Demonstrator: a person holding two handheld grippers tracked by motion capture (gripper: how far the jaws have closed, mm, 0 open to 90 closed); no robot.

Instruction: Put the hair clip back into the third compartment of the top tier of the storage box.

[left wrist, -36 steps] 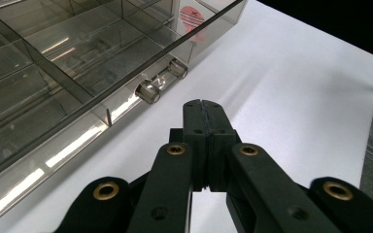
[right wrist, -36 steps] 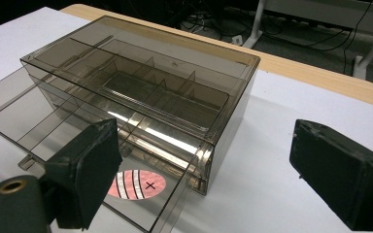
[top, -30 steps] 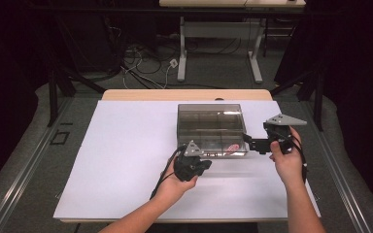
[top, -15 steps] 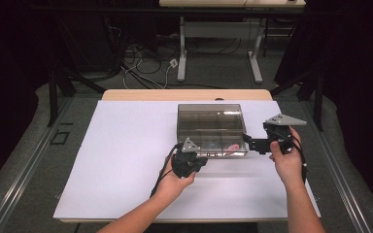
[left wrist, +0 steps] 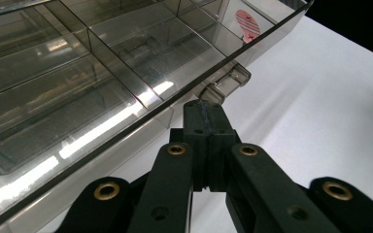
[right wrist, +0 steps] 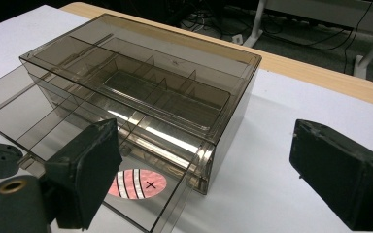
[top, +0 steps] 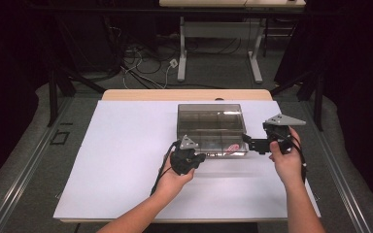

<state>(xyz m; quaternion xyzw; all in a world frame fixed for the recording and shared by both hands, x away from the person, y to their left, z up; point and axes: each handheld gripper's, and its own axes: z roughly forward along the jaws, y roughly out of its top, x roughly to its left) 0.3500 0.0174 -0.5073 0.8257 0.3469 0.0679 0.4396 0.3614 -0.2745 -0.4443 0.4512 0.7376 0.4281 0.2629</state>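
We note a smoky, see-through plastic organizer box point(top: 210, 125) on the white counter point(top: 116, 165), toward its far right part. Its shallow drawer point(left wrist: 102, 82), split by thin clear dividers into rectangular compartments, is pulled out toward the person. In the drawer's corner compartment lies a flat pink oval piece with pale stripes point(right wrist: 137, 184).

Left gripper point(left wrist: 209, 116): jaws fully closed, pads pressed together with nothing between them. Their tip sits at the small clear tab point(left wrist: 226, 83) on the drawer's front edge; we cannot tell whether it touches.

Right gripper point(right wrist: 199, 179): jaws wide apart, holding nothing. It hovers just beside the box's near right corner, with one pad over the drawer and the other over the bare counter.

The box is glossy, hard and square-cornered. The counter top is matte white, with a wooden edge point(top: 184, 94) at the far side.
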